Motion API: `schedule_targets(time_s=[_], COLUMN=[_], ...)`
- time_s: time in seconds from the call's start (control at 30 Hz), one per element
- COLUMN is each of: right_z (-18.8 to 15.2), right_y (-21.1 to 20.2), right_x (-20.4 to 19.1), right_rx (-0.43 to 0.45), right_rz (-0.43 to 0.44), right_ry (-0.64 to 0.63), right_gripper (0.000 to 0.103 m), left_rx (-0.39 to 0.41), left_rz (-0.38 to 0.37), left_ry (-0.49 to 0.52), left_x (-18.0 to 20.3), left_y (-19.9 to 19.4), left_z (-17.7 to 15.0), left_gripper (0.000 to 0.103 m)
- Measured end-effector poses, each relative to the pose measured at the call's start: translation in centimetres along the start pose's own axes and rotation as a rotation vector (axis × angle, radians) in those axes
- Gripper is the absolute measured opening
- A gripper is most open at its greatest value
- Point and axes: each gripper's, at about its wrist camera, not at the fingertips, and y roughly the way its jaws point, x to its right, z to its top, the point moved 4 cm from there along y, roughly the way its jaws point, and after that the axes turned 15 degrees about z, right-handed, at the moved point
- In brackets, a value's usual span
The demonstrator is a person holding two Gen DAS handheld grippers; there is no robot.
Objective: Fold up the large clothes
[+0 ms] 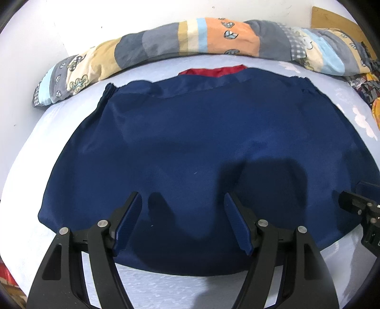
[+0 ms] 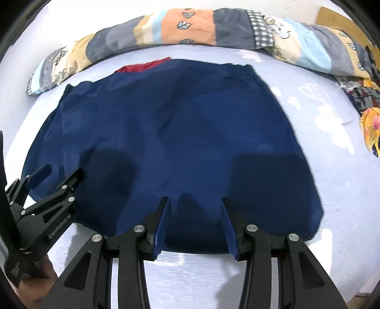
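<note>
- Across the bed, I see a pale blue sheet (image 1: pixel 28 152) with white cloud shapes printed toward its right side; it shows bare on both sides of the clothing and in front of it.
- Spread flat on that sheet lies the navy garment (image 1: pixel 190 133), its gathered elastic edge at the far end and a strip of red lining (image 1: pixel 211 71) peeking out beyond that edge.
- Along the far side of the bed a rolled patchwork quilt (image 1: pixel 166 40) in grey, orange, cream and light blue runs from left to right, apart from the garment.
- Behind the quilt stands a plain white wall (image 1: pixel 95 19), with a brown wooden board (image 1: pixel 337 21) at the upper right corner.
- At the bed's right edge I make out a bunched patterned cloth (image 2: pixel 365 114) in yellow and dark colours.
- My left gripper (image 1: pixel 182 209) hangs over the garment's near hem, jaws spread wide with nothing between them.
- My right gripper (image 2: pixel 196 209) sits over the same hem further right, jaws likewise parted and empty.
</note>
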Motion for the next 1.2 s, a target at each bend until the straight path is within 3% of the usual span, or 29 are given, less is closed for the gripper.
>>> schedule_targets(time_s=[0.2,0.37,0.5,0.63,0.7,0.8,0.93,1.0,1.13,1.2], right_z=[0.1,0.8,0.2,0.9,1.2,0.7,-0.4,-0.4,0.4,0.8], right_y=[1.5,0.7,2.6,1.5,0.9,1.8,4.4,4.5,3.1,2.3], right_x=[-0.3,-1.4,-1.7,-3.2,-4.8,-7.0,-7.7,-7.3,-6.9,-6.7], right_rx=[-0.034,0.016,-0.056,0.009,0.047,0.011,-0.087,-0.086,-0.021,0.016], right_rz=[-0.036,0.051,0.068,0.057,0.101,0.161,0.123,0.108,0.157,0.133], right_ry=[0.011,0.036,0.051,0.000,-0.038,-0.068,-0.105,-0.091,-0.048,-0.057], right_gripper=[0.044,0.044,0.047,0.047,0.047,0.047,0.051,0.058,0.058,0.058], left_rx=[-0.027,-0.076,-0.094,-0.083,-0.091,-0.103,-0.107,-0.111,-0.103,-0.095], left_rz=[0.023,0.011,-0.009,0.000,0.004,0.001,0.004,0.001,-0.002,-0.004], left_ry=[-0.039,-0.105,-0.081,-0.104,-0.110,-0.099,-0.081,-0.096,-0.105,-0.102], left_x=[-2.2,-4.2,-4.0,-4.8,-5.1,-5.4,-5.7,-6.1,-6.5,-6.5], left_y=[0.9,1.9,2.1,1.9,2.1,2.5,2.6,2.6,2.5,2.4], left_z=[0.2,0.2,-0.2,-0.1,-0.3,-0.5,-0.8,-0.8,-0.6,-0.5], left_gripper=[0.071,0.072,0.072,0.072,0.072,0.072,0.072,0.072,0.072,0.072])
